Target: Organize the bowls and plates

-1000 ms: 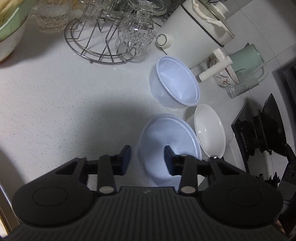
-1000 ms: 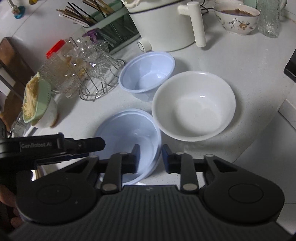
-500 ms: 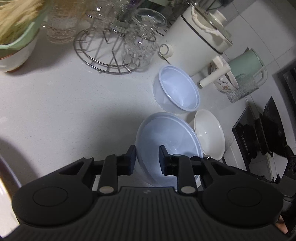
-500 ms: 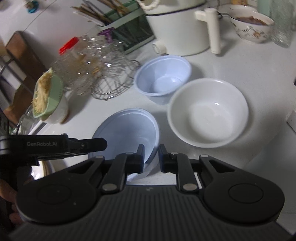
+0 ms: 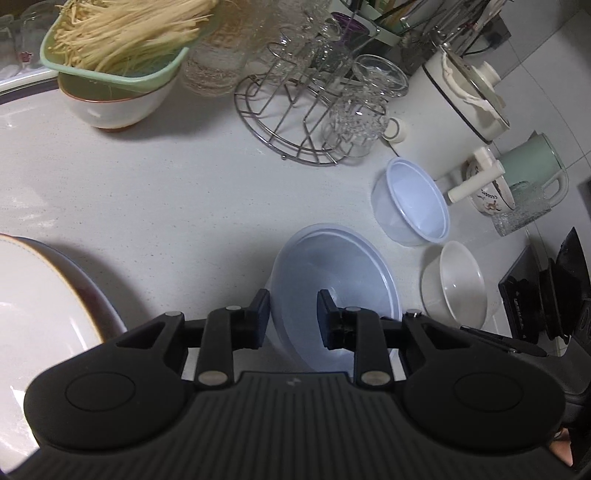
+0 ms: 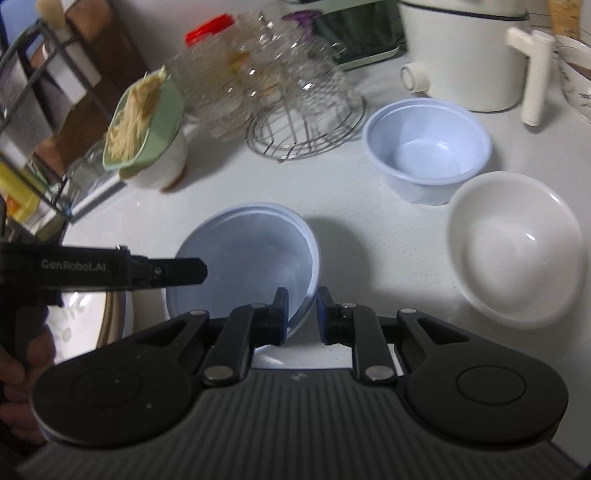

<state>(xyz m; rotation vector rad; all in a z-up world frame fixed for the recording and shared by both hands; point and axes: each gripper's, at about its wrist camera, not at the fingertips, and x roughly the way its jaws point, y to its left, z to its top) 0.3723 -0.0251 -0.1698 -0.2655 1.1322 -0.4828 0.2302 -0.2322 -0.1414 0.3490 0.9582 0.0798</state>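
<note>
Pale blue translucent bowl (image 5: pixel 334 280), empty

White speckled counter (image 5: pixel 155 199) bears a wire rack (image 5: pixel 295 136), blue bowl (image 5: pixel 413 203) and white bowl (image 5: pixel 458 284).

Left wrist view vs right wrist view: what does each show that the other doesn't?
Left wrist only: the green kettle, the stove edge and a full look at the large white plate.

Right wrist only: the red-capped bottle, a wire shelf of packets, and the left gripper seen from the side.

Both: the large blue bowl gripped at opposite rims, the small blue bowl, white bowl, glass rack, noodle tray, white pot.
</note>
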